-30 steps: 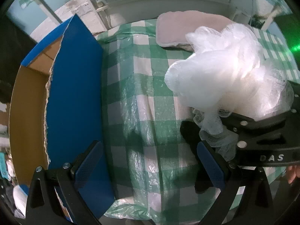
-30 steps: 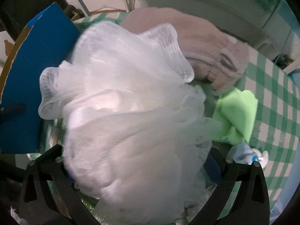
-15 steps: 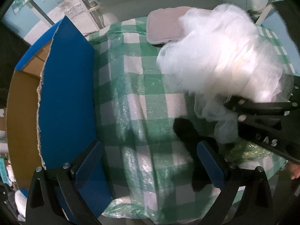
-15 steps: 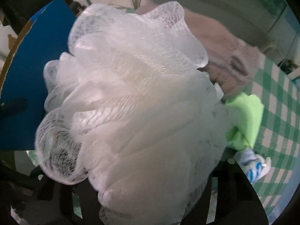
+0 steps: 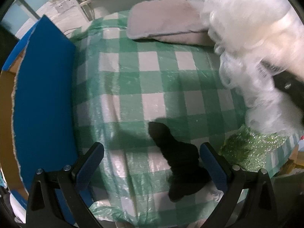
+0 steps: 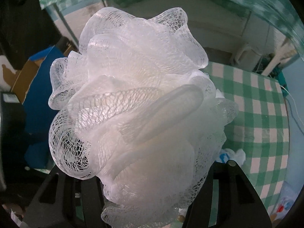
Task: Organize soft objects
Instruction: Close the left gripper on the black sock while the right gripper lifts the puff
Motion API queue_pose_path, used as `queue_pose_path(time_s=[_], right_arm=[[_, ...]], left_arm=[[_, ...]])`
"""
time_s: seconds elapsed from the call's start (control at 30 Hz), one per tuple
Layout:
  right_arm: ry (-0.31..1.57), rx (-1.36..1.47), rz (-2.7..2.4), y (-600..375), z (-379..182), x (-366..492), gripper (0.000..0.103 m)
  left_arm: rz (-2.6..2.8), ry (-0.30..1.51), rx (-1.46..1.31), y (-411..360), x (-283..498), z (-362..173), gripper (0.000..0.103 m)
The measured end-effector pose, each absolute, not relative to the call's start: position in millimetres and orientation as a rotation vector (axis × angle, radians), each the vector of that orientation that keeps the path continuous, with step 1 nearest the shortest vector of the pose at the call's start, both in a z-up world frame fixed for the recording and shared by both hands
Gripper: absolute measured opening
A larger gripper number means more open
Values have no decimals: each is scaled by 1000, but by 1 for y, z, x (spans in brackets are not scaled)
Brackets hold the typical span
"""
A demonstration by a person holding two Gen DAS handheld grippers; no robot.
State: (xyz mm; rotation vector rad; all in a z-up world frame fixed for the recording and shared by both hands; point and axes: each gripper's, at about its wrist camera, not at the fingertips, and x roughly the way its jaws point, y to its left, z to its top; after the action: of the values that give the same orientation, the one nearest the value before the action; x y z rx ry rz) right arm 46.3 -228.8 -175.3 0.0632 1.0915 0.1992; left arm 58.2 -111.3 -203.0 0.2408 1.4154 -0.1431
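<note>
At the left edge of the table stands a cardboard box (image 5: 43, 98) with blue outer faces and a brown inside; one blue flap leans toward the table, its edge torn and ragged, and what the box holds cannot be made out from either view. A green-and-white checked tablecloth (image 5: 152, 79) under a wrinkled clear plastic film covers the table.

Much of the right wrist view is filled by the white mesh bath pouf (image 6: 136, 114), a bunched ball of netted ruffles. The right gripper (image 6: 144, 195) has just been closing and now pinches the pouf near its base; the fingertips are buried in the mesh and hidden. In the left wrist view the pouf shows blurred at the far right, clear of the cloth.

The left gripper (image 5: 152, 163) hangs over the near part of the table, its blue-padded fingers (image 5: 89, 167) spread with nothing clamped. A crumpled black cloth (image 5: 178, 163) lies between them, nearer the right finger. Just right of it sits a glittery green scrubber (image 5: 250, 150), partly covered by the pouf. At the far side lies a flat, soft pinkish-beige towel (image 5: 163, 20), its right end hidden behind the pouf.
</note>
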Motion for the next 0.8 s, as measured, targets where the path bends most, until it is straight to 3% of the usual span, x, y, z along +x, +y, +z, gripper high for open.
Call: queue_pose_path(time_s=[0.07,0.13,0.3,0.37,0.43,0.8], right_arm=[[1087,81,191,-232,-172,42,53],[1084,94,187,-237,-173,36,53],[1071,115,183,-244,-167,25,53],[1064,120,184,-242,-165,22,53],[1058,125,185,-255,-168,27,53],[1038,117,198,-269,-164,17,53]], left_arm=[[-148,1425,240,-115,55,-206,101],[-150,1432,235,-115,55,-210,90],[-175,1448,185,-111,54,-224,78],[-201,1445,178,-113,48,-226,68],[-223,1450,185,-119,45,-223,43],[-178,1327,229,-131,21,-196,41]])
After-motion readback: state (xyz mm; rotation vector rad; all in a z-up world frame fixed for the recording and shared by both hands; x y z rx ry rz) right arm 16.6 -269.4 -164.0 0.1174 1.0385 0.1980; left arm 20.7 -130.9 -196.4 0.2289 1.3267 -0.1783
